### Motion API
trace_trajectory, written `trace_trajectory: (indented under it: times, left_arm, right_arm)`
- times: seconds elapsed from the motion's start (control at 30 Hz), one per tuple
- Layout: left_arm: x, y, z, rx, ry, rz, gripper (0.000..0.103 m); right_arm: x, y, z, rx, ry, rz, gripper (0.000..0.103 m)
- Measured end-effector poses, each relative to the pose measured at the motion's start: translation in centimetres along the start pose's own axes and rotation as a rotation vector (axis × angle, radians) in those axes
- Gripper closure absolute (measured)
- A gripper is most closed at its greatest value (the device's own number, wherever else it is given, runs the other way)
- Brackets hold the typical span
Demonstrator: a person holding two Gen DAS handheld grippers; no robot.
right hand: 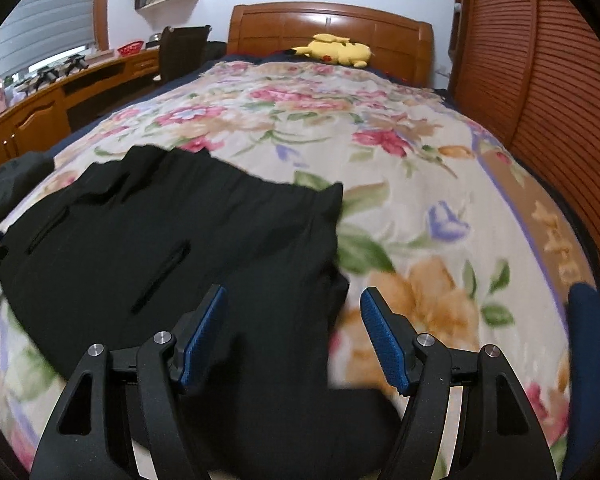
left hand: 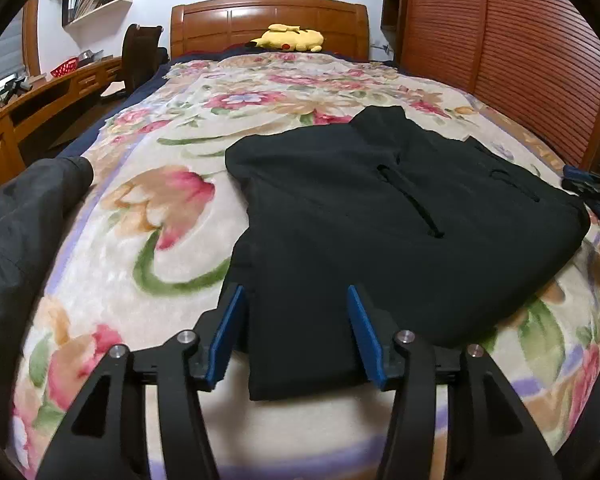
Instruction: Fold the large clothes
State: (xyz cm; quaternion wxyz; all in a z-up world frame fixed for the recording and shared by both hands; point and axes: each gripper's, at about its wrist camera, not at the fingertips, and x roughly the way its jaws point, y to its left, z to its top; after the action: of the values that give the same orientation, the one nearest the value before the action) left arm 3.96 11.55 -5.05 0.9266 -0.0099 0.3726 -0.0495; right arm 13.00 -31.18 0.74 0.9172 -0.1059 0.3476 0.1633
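Observation:
A black garment (left hand: 380, 216) lies partly folded on the floral bed cover (left hand: 148, 216); two zip pockets show on its upper face. A folded strip of it runs toward the near edge, between the blue pads of my left gripper (left hand: 296, 296), which is open above it. In the right wrist view the same garment (right hand: 172, 240) lies left and centre on the floral bed cover (right hand: 420, 184). My right gripper (right hand: 294, 298) is open above the garment's near right edge and holds nothing.
A yellow plush toy (left hand: 290, 38) lies by the wooden headboard (left hand: 268, 16). A grey garment (left hand: 24, 216) hangs over the bed's left side. A wooden desk (left hand: 40, 100) and a chair (left hand: 140, 56) stand at the left. Slatted wardrobe doors (left hand: 520, 52) line the right.

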Motion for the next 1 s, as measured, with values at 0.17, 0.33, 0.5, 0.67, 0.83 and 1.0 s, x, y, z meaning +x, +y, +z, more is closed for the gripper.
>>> trace_trajectory:
  times: [0.17,0.33,0.5,0.67,0.83,1.0]
  left_arm:
    - [0.5,-0.3,-0.6,0.013,0.007,0.019,0.049]
    - [1.1,-0.2,-1.2,0.017,0.010,0.024,0.047]
    - [1.6,0.5,-1.7,-0.028,0.013,-0.007,0.045]
    - [1.6,0.2,-1.8,-0.014,0.016,0.008,0.045]
    - [1.7,0.1,-1.9,-0.004,0.023,0.012,0.045]
    - [1.6,0.1,-1.8,-0.009,0.027,-0.052,0.070]
  right_arm:
    - [-1.1,0.6,-1.9,0.035,0.019,0.020,0.017]
    - [0.4,0.7,-3.4,0.055,0.073,-0.013,0.014]
    - [1.7,0.6,-5.0,0.096,0.105,-0.012,0.011]
    - [1.8,0.7,-5.6,0.138,0.129,0.016,0.011]
    - [1.7,1.4,-6.4,0.132,0.142,0.039,0.012]
    - [2.0,1.6,-6.5,0.131,0.150,0.079,0.030]
